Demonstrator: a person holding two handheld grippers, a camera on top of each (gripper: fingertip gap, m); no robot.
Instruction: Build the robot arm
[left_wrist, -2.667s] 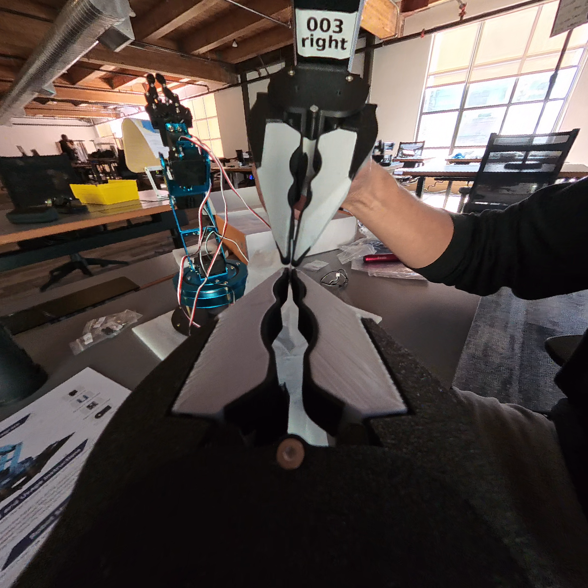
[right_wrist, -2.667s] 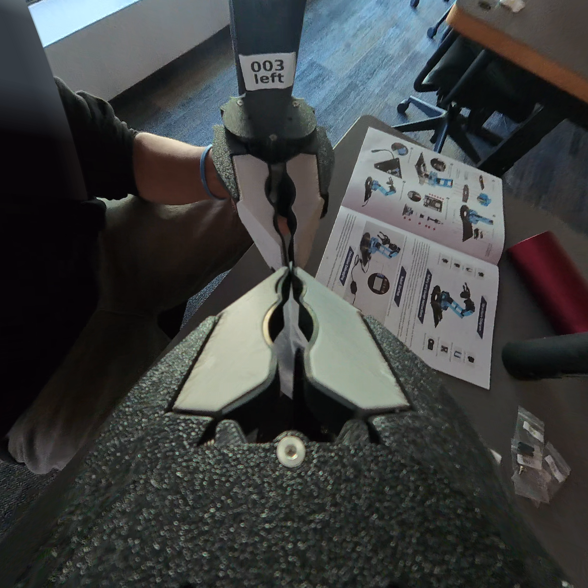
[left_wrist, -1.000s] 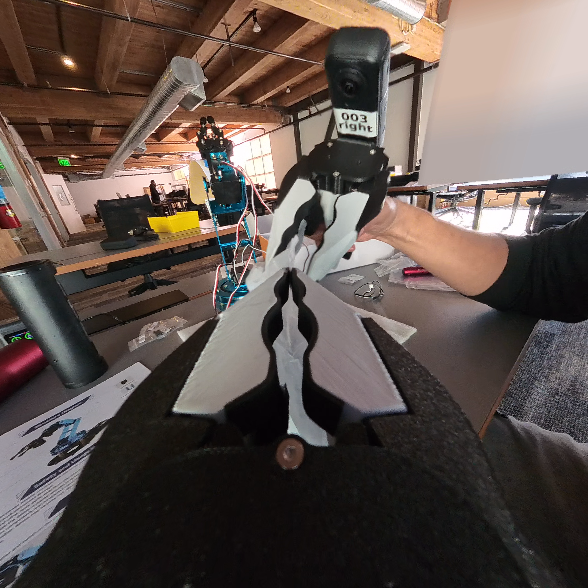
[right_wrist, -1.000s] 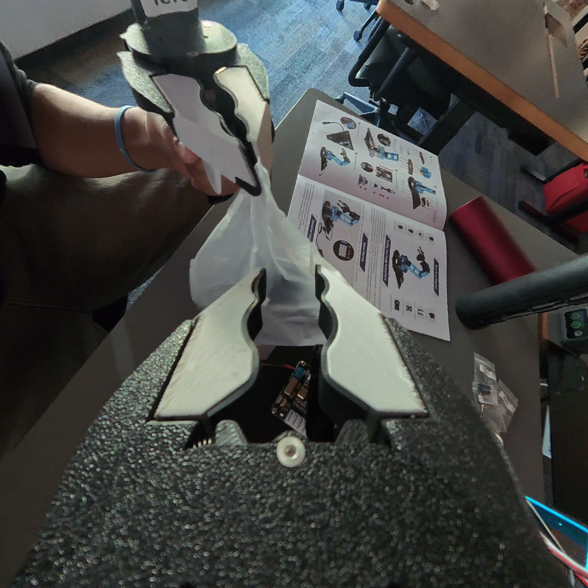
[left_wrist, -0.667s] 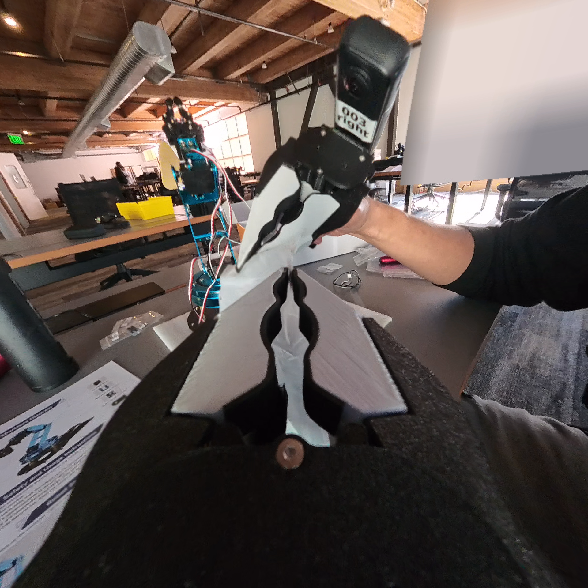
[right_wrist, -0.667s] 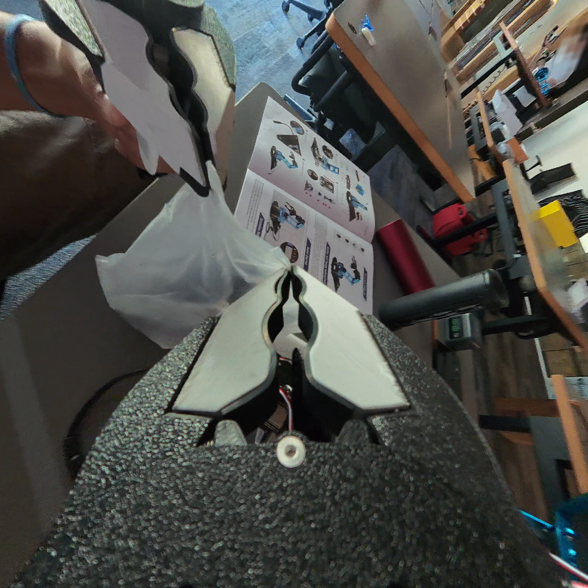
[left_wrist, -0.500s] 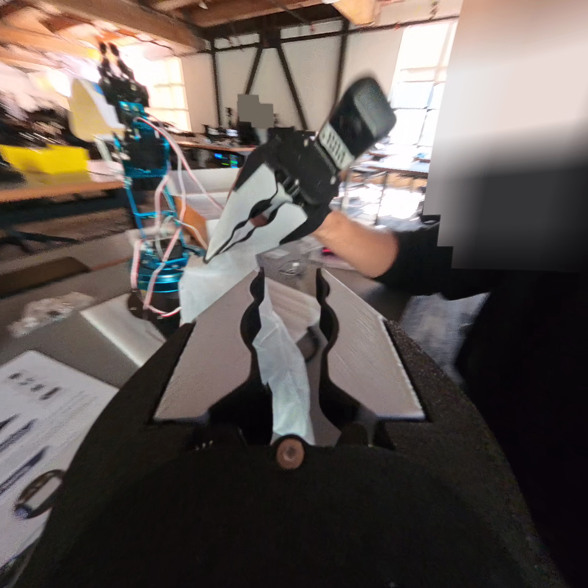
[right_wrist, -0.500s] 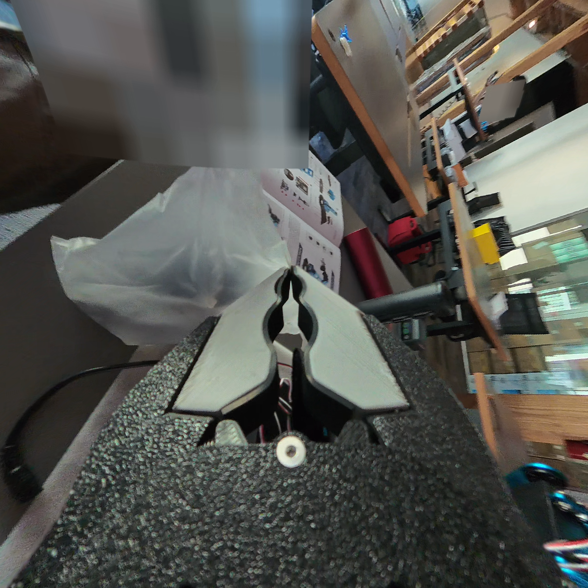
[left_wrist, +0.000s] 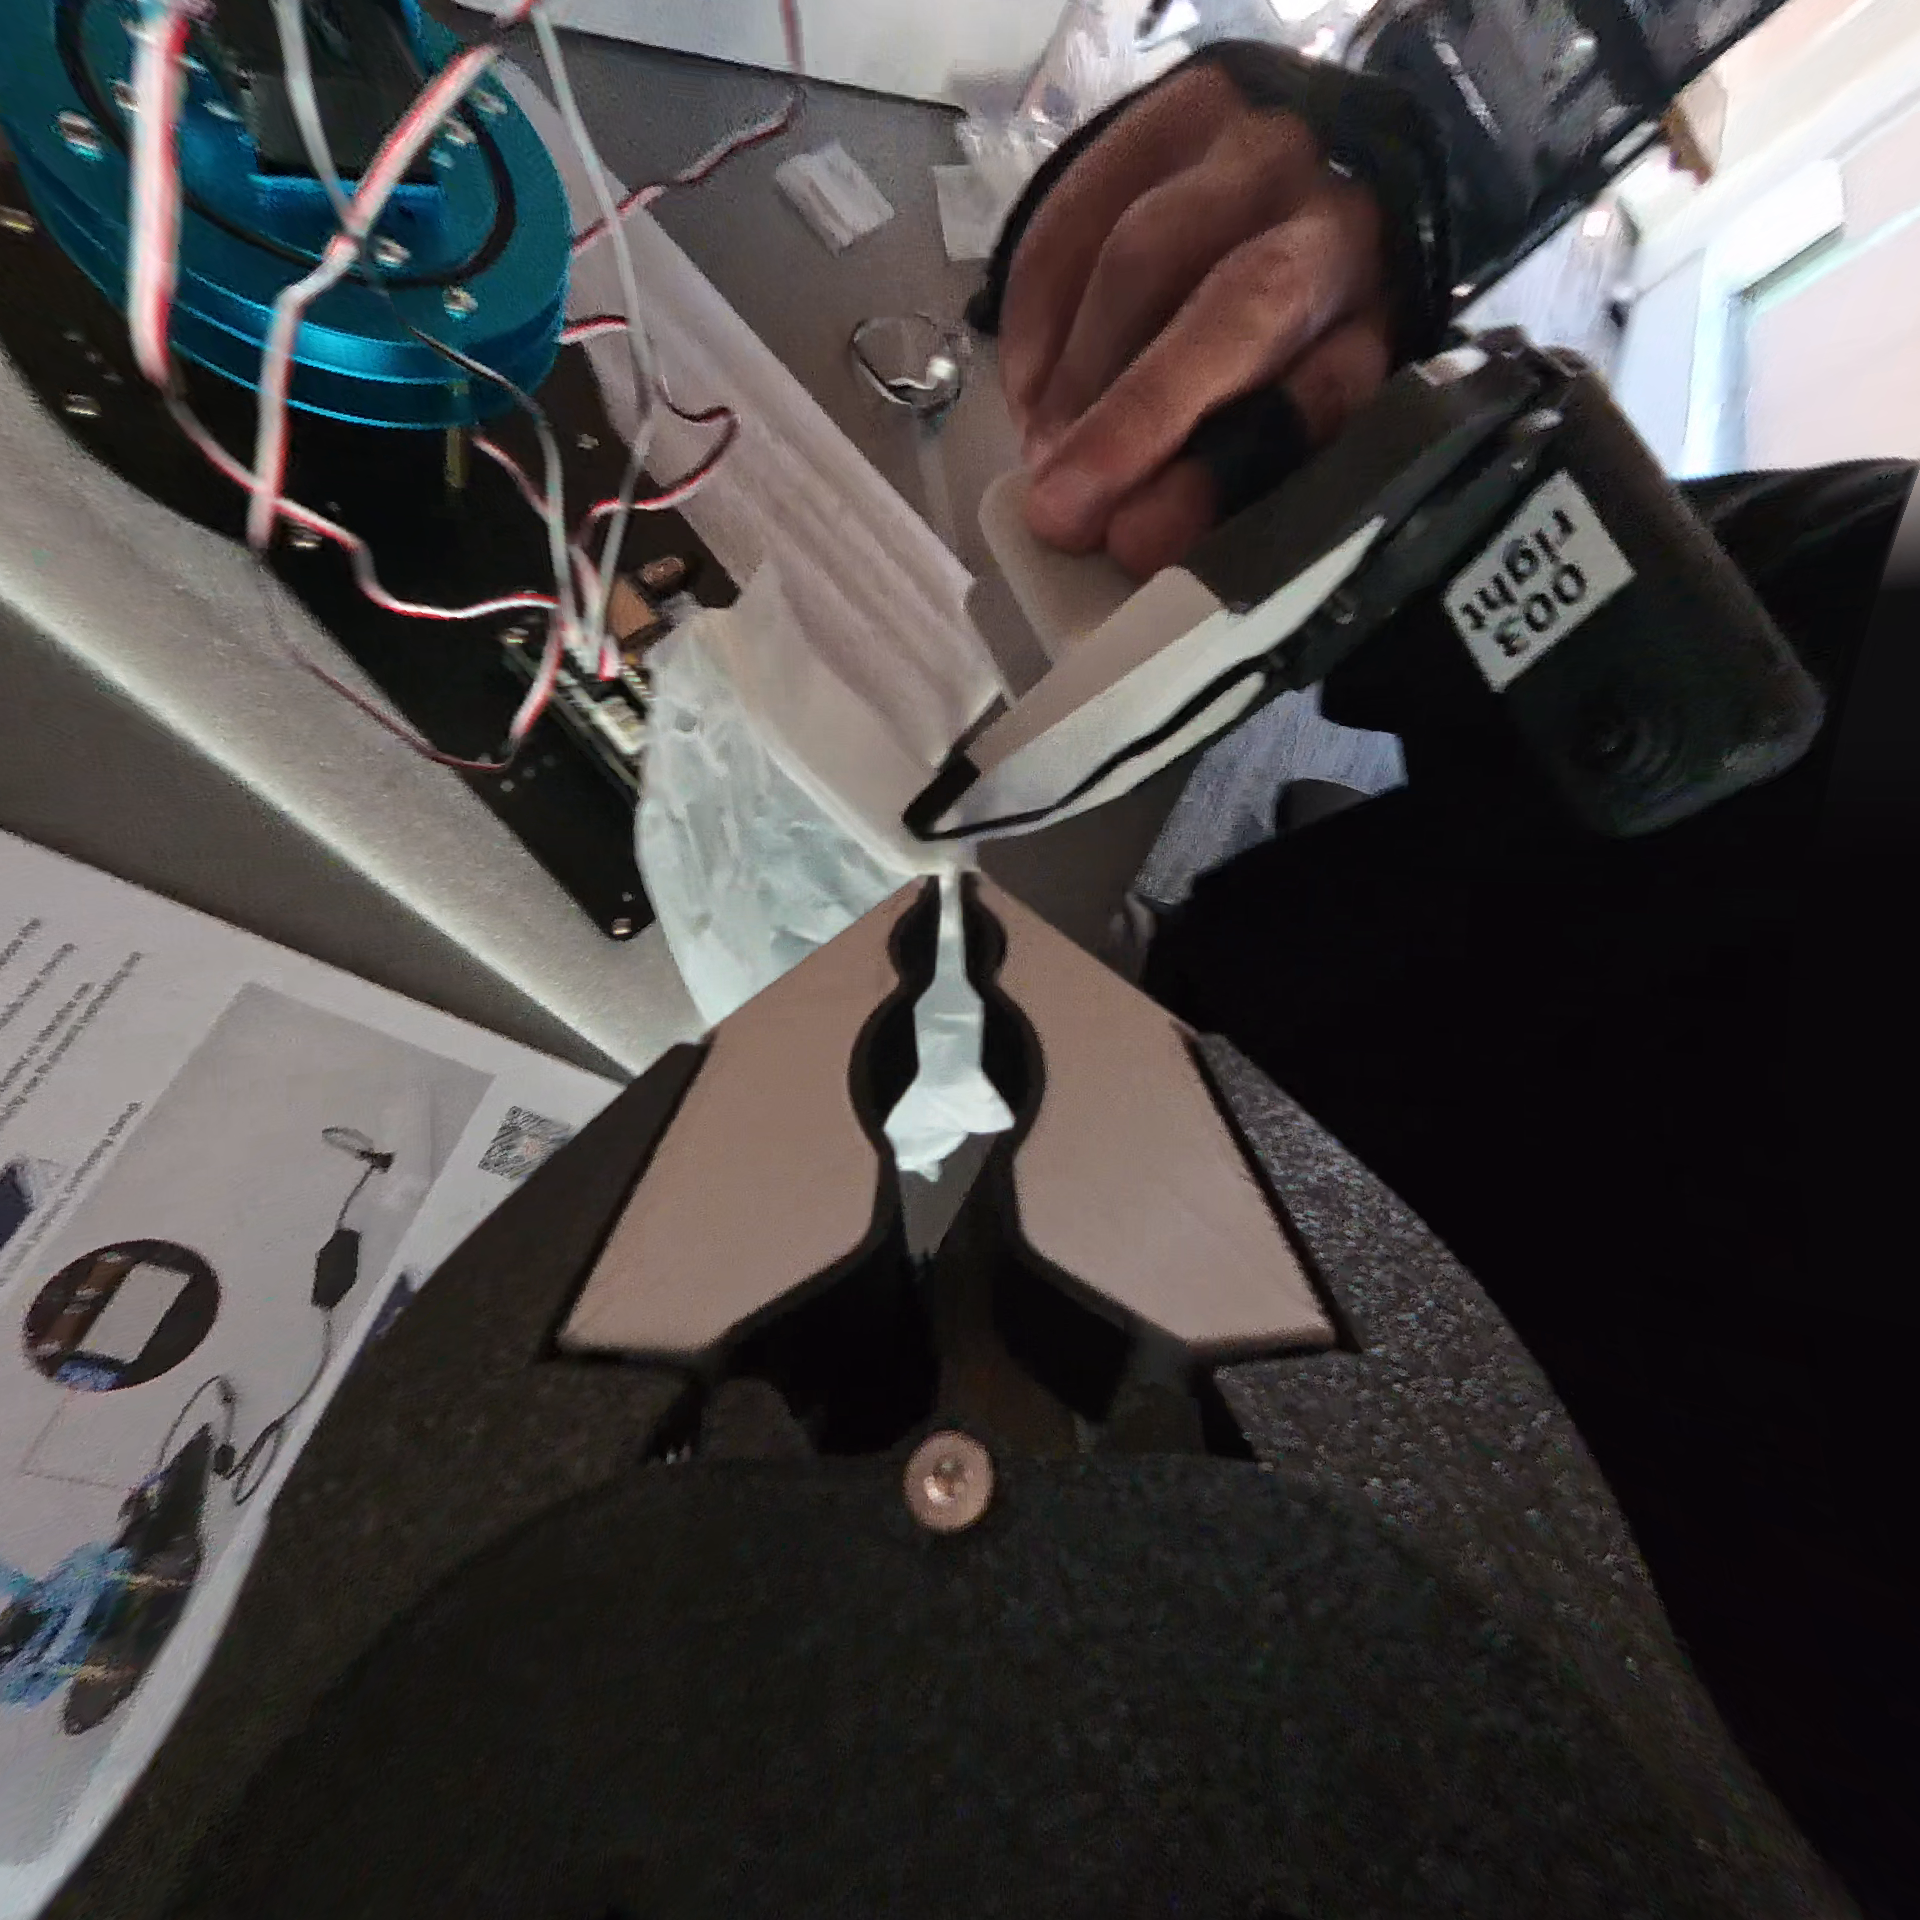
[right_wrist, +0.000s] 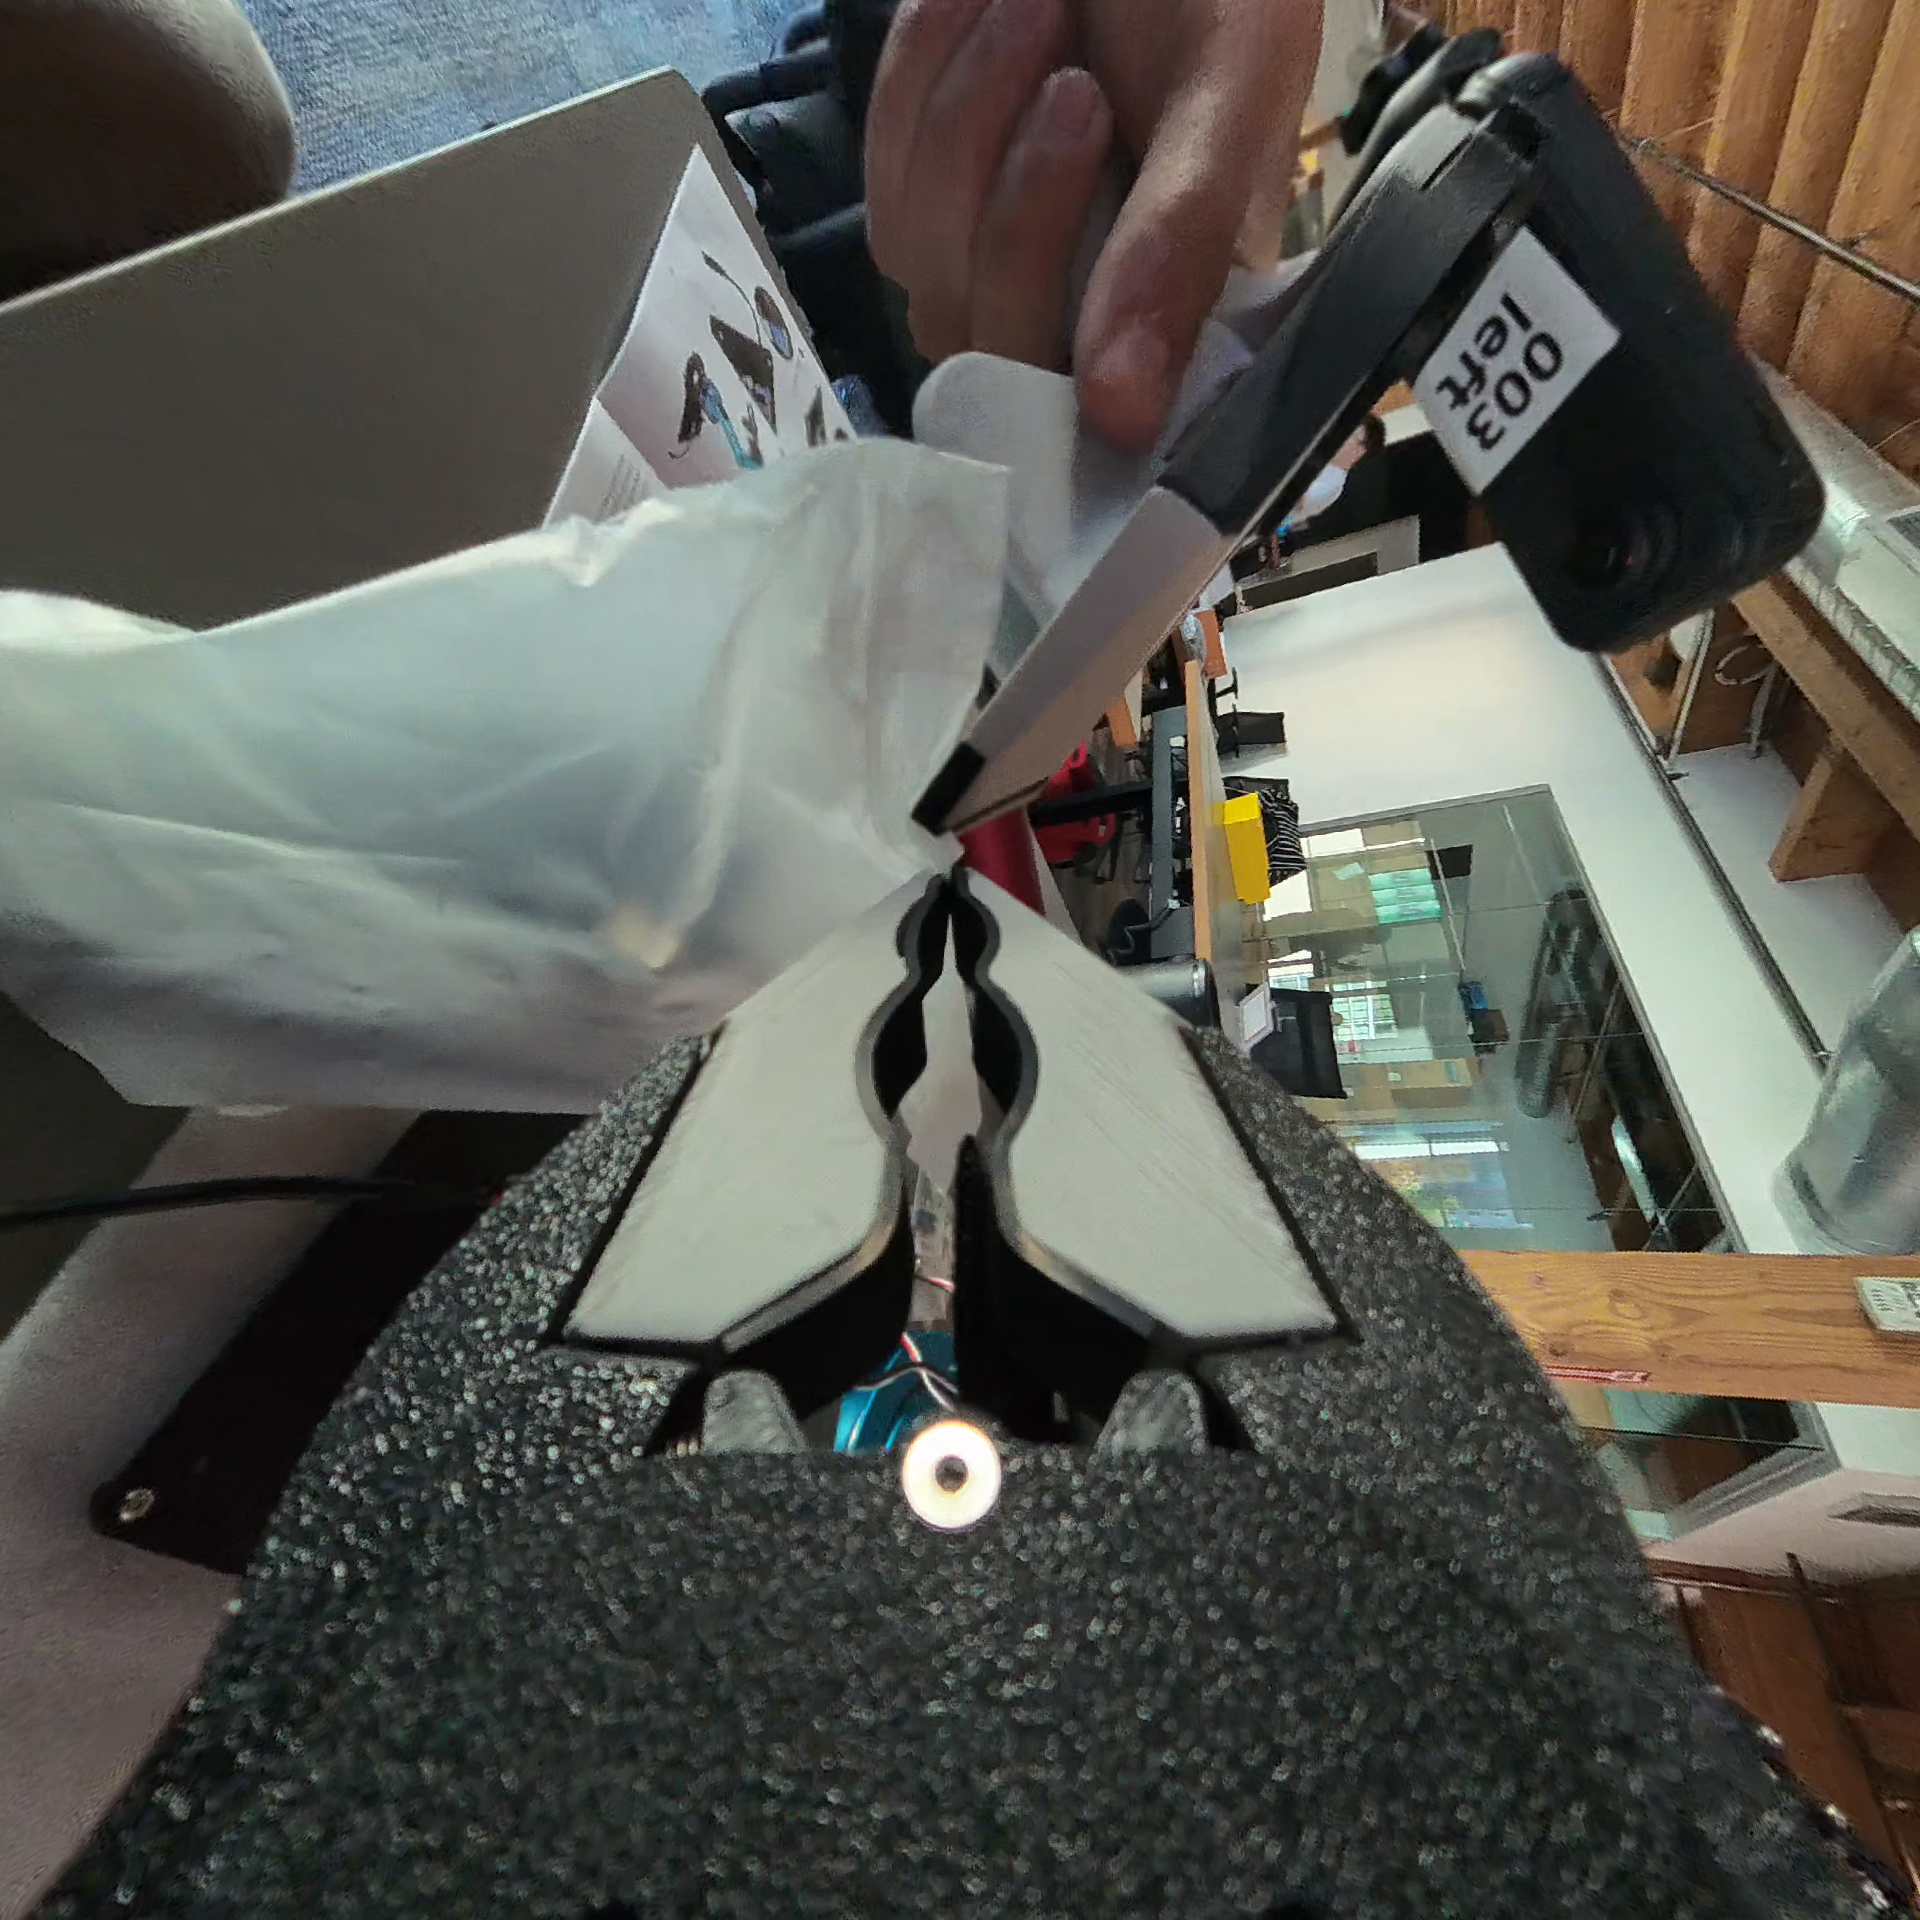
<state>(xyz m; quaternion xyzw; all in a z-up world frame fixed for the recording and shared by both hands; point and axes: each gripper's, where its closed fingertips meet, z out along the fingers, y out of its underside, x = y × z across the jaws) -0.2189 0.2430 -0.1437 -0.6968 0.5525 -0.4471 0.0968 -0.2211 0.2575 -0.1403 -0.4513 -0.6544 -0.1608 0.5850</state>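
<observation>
Left claw (left_wrist: 951, 883) pinched on a thin white plastic bag (right_wrist: 468, 790), a strip of it caught between the fingers; right claw (right_wrist: 951, 883) likewise clamped on the same bag, tips almost touching the left's. Beyond and left of the left claw, on the grey table (left_wrist: 187, 727): a blue robot-arm base (left_wrist: 343, 239) with red and white wires, and nearer, a printed leaflet (left_wrist: 208, 1195). Behind the right claw, wooden beams (right_wrist: 1704, 1320) and glass partitions (right_wrist: 1455, 997).
</observation>
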